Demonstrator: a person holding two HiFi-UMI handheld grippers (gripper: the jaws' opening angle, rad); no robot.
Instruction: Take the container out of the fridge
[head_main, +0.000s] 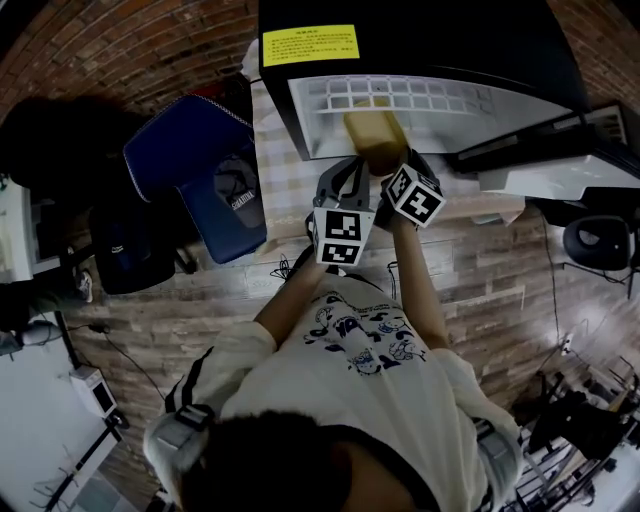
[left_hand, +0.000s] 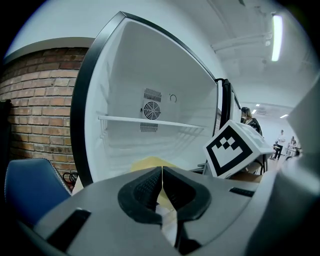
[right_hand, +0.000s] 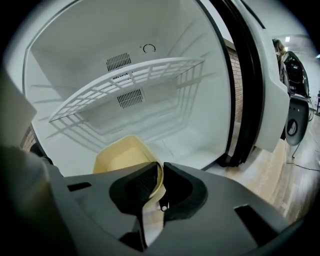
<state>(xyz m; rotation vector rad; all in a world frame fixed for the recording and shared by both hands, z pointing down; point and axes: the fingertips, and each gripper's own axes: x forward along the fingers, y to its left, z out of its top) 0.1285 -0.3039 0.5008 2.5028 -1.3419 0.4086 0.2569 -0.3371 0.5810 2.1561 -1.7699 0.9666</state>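
The container (right_hand: 120, 157), a shallow pale yellow tub, sits low in the fridge (head_main: 420, 50), below the wire shelf (right_hand: 135, 80) and close to the open front. The right gripper (right_hand: 159, 182) is clamped on the tub's near right rim, with the thin wall pinched between its pads. The left gripper (left_hand: 162, 187) hangs just left of it. Its jaws are pressed together with nothing between them, and the tub shows beyond their tips.

The door (head_main: 545, 170) stands swung wide to the right, so opening and grasping look done. What is left is drawing the tub out past the front edge and clear of the fridge. From the head view, the tub (head_main: 375, 135) seems to be right at the mouth, but I cannot tell whether it is lifted or resting on the fridge floor.
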